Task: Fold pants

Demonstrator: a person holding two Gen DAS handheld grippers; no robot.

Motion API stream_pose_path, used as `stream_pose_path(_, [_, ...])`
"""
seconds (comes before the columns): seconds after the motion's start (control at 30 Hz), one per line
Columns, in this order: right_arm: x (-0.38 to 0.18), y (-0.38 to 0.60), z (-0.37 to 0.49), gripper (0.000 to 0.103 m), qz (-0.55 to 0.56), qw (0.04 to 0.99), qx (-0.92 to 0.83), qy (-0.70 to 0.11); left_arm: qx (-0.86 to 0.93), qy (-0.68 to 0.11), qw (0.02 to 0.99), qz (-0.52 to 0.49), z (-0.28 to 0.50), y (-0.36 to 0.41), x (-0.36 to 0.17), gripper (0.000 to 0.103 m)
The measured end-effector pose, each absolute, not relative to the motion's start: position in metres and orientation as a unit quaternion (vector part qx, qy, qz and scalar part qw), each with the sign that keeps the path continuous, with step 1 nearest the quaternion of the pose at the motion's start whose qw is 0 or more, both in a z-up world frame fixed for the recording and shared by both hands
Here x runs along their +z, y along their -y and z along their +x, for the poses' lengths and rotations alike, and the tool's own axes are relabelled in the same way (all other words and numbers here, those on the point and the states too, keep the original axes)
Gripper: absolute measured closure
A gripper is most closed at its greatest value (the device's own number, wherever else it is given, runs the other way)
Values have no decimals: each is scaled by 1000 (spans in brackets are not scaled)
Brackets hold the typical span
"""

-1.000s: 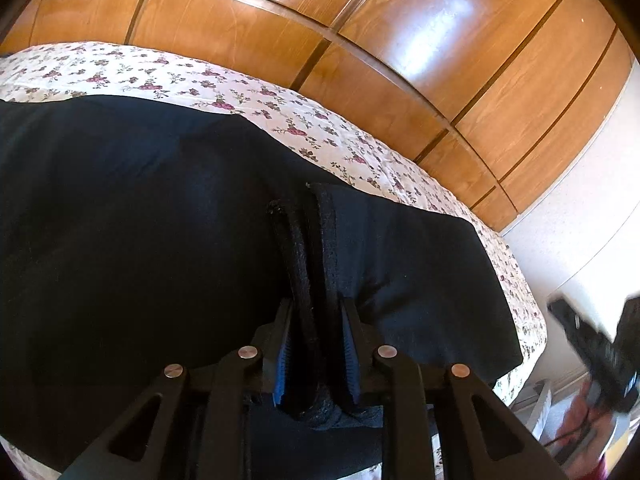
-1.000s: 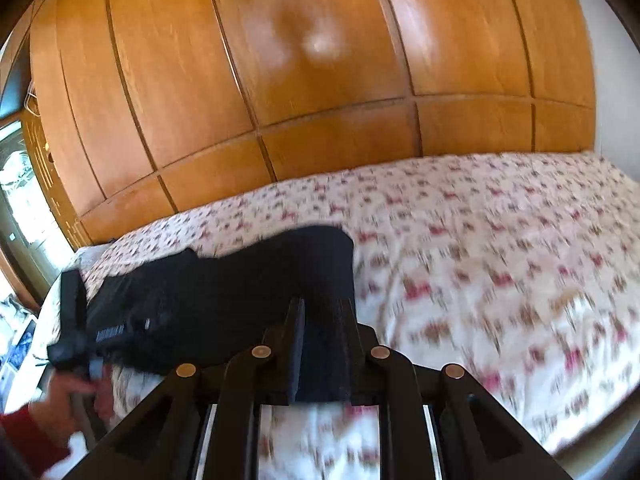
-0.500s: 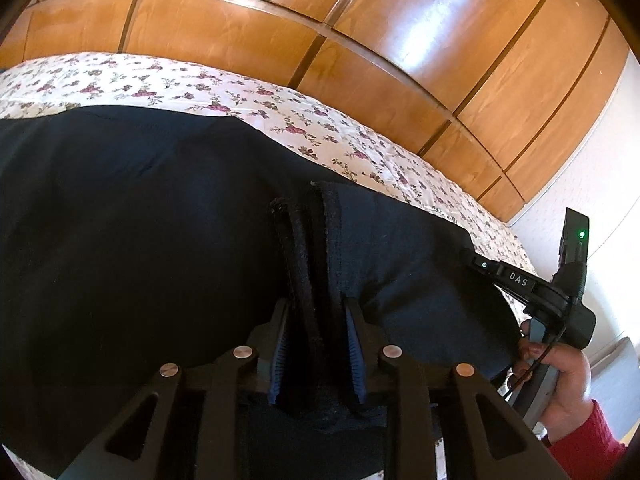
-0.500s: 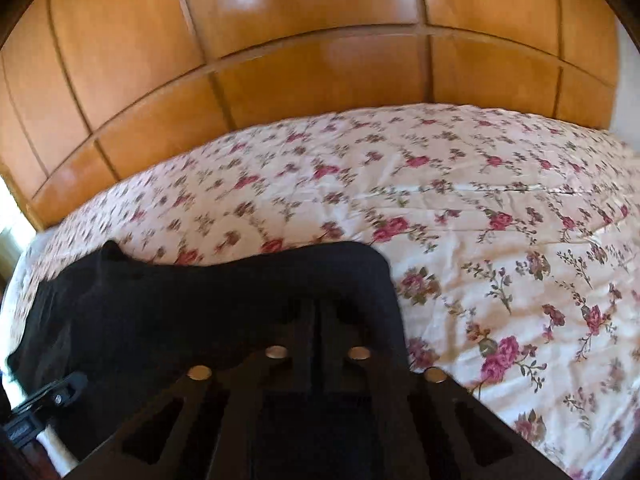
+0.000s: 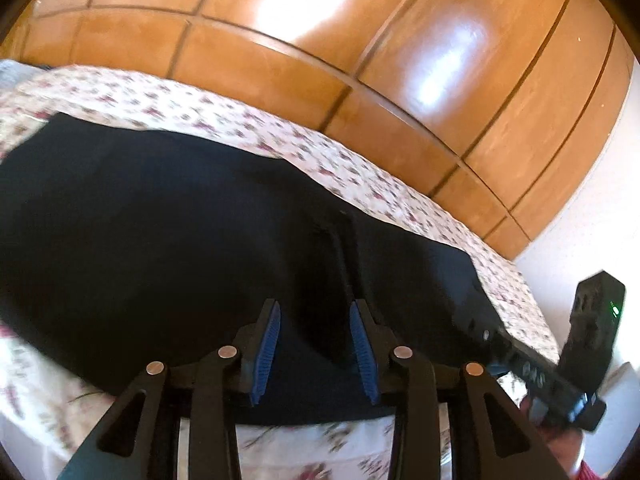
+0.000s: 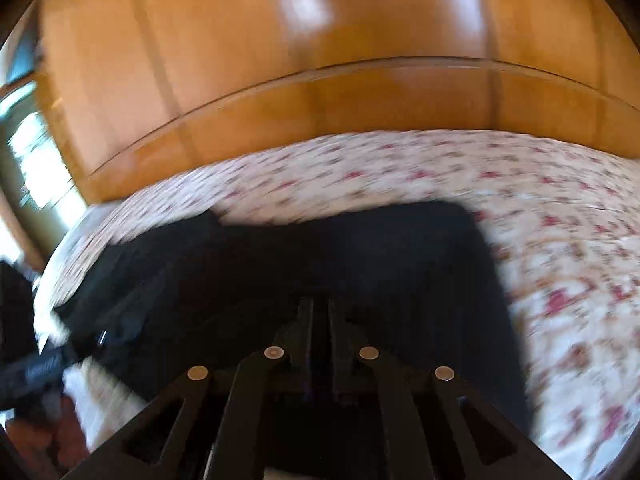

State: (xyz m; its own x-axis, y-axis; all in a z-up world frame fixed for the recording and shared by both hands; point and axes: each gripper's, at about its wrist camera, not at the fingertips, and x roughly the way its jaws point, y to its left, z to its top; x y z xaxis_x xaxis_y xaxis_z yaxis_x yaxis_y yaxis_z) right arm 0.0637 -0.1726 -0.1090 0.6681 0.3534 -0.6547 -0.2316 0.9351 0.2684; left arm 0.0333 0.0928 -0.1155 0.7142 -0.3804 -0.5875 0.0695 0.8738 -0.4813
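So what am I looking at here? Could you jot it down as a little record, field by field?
setting: bed with a flowered bedspread, wooden panelling behind
garment: black pants lying on the bedspread
left gripper: jaws apart, blue pads clear of the cloth; they have just been opening
right gripper: jaws closed, over the pants; too dark and blurred to tell whether cloth is pinched
picture quality: right view smeared by motion
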Motion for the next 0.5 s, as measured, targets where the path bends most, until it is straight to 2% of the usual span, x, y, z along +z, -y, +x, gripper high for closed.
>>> stream_pose_path(0.27, [-127,114,51,95,65,888,233,-391,-49,-322,909,-260,-4,-147,-110,66])
stream_pose_path(0.5, [-134,123,54,95,96,883,236,-394,60,-298,902,-307,-30,-200,-119,63])
